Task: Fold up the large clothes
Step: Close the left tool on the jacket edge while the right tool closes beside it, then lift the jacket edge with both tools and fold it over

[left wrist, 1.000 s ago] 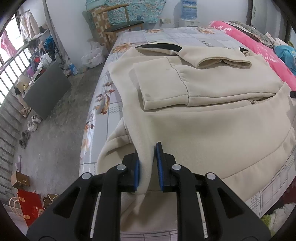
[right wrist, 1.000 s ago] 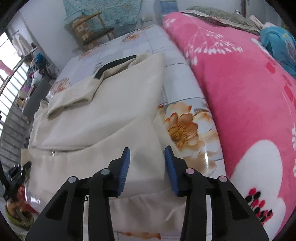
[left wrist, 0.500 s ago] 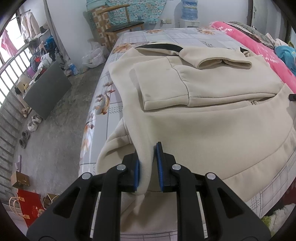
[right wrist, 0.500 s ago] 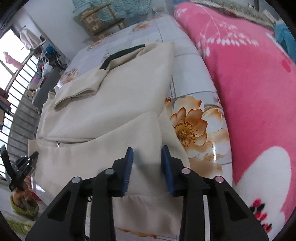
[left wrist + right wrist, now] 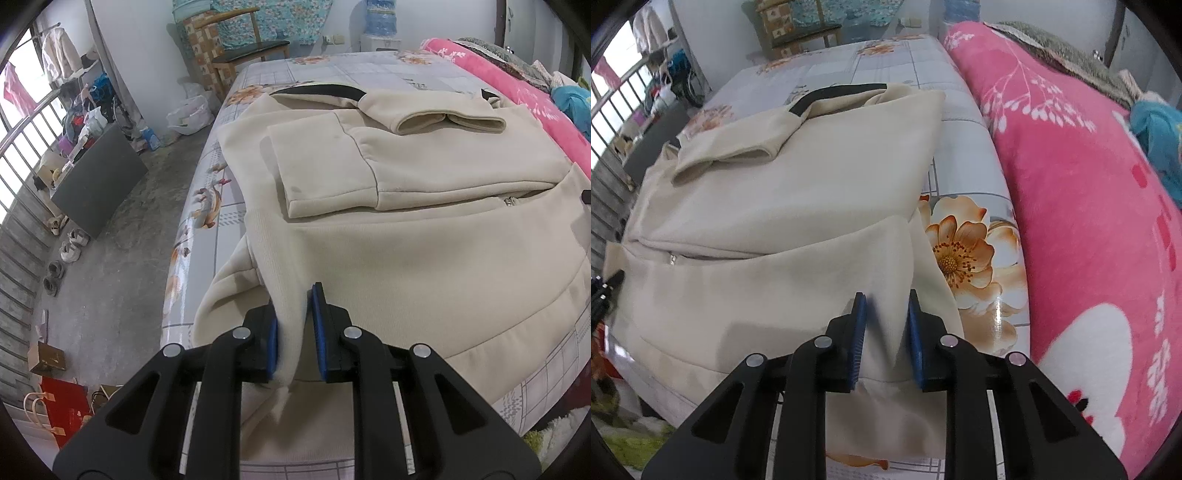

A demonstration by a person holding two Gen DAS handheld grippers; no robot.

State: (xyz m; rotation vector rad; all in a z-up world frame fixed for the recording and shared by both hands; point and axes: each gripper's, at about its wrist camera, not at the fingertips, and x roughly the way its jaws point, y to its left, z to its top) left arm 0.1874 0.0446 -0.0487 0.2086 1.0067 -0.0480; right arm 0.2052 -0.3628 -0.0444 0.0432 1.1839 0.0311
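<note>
Since a second ago the right claw (image 5: pixel 884 332) has been closing and now pinches the jacket's (image 5: pixel 424 251) right hem corner; the left claw (image 5: pixel 295 332) grips the left corner unchanged. Both corners are held so the jacket, flat on the bed (image 5: pixel 221 206), can fold upward evenly.

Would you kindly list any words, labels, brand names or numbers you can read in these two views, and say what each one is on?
None can be read.
Pink blanket: red and white marks near its lower right edge may be lettering, but they are too distorted to read.
Cream jacket: no print or label shows.
Red bag on the floor: pale tags, too small to read.
Water bottle: no label legible.
</note>
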